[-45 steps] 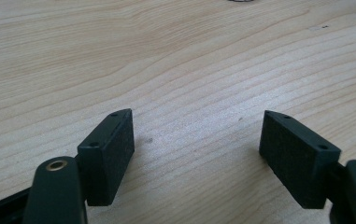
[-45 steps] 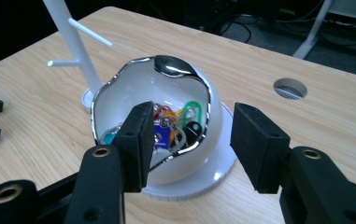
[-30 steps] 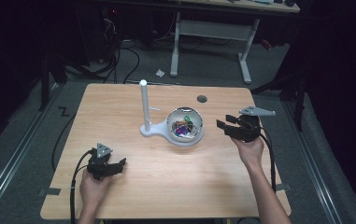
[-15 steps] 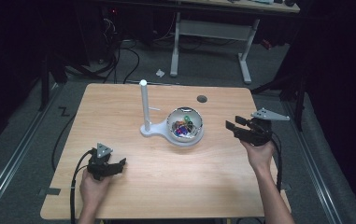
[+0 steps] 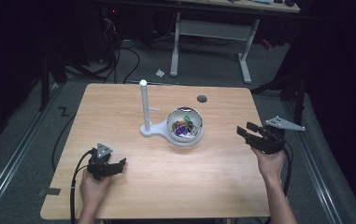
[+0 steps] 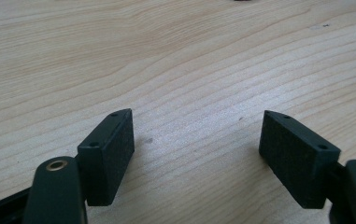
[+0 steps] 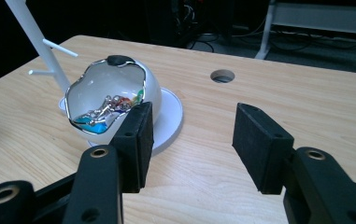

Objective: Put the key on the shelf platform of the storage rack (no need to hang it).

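Resting low on the wooden table (image 5: pixel 119 107) at about 7 o'clock from its centre, the left gripper (image 5: pixel 112 167) is held in the person's left hand (image 5: pixel 93 186). Its fingers (image 6: pixel 110 151) are spread apart with nothing between them, only bare wood grain. The right gripper (image 5: pixel 245 133) is at about 3 o'clock, near the right edge of the table, held in the right hand (image 5: pixel 271 161) and pointing toward the centre. Its fingers (image 7: pixel 136 140) are also released and hold nothing.

Near the middle of the table stands a white bowl (image 5: pixel 185 125) with a wavy silver rim, well apart from both grippers. It is tilted so that its opening faces the right gripper, and it sits on a round white base (image 7: pixel 171 116). Inside lie small colourful trinkets (image 5: pixel 183 128); I cannot tell exactly what they are. Just beside the bowl, at its 9 o'clock, a white upright post (image 5: pixel 144 105) with short pegs rises from the same base. Farther away, at 12 o'clock, there is a round hole (image 5: pixel 202 99) in the table.
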